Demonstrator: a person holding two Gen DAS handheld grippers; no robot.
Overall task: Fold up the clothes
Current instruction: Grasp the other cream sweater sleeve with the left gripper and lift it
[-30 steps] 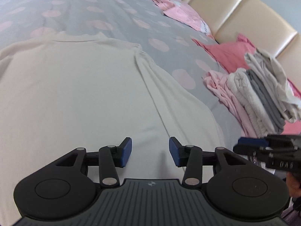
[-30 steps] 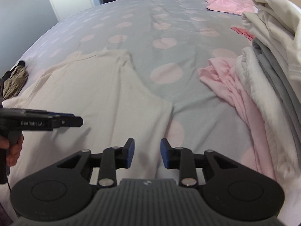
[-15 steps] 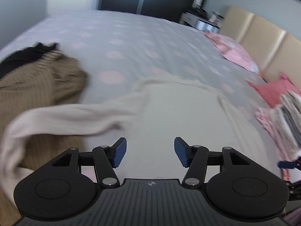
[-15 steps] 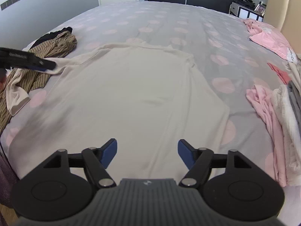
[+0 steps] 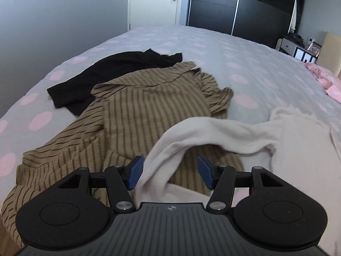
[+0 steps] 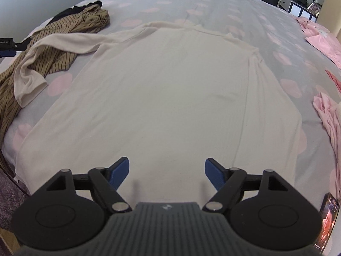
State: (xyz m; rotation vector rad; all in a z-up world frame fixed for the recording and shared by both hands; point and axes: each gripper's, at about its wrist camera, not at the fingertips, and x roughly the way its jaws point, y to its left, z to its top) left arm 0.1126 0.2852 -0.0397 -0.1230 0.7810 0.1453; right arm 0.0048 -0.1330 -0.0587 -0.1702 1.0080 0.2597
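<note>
A cream long-sleeved top (image 6: 166,89) lies spread flat on the bed, neck at the far side. Its left sleeve (image 6: 53,49) bends over a brown striped garment (image 6: 70,27). My left gripper (image 5: 170,175) is open, with the sleeve's cuff end (image 5: 162,162) lying between its pads, not pinched. The left gripper also shows at the left edge of the right wrist view (image 6: 8,44). My right gripper (image 6: 166,173) is wide open and empty, above the top's hem.
The brown striped garment (image 5: 136,111) and a black garment (image 5: 102,74) lie on the grey bedspread with pink dots (image 5: 245,49). Pink clothes (image 6: 328,111) lie at the right. A phone (image 6: 327,224) sits at the bottom right. A dark wardrobe (image 5: 240,6) stands behind.
My left gripper has swung left from the top's body to its left sleeve. My right gripper has pulled back to the hem and opened wider.
</note>
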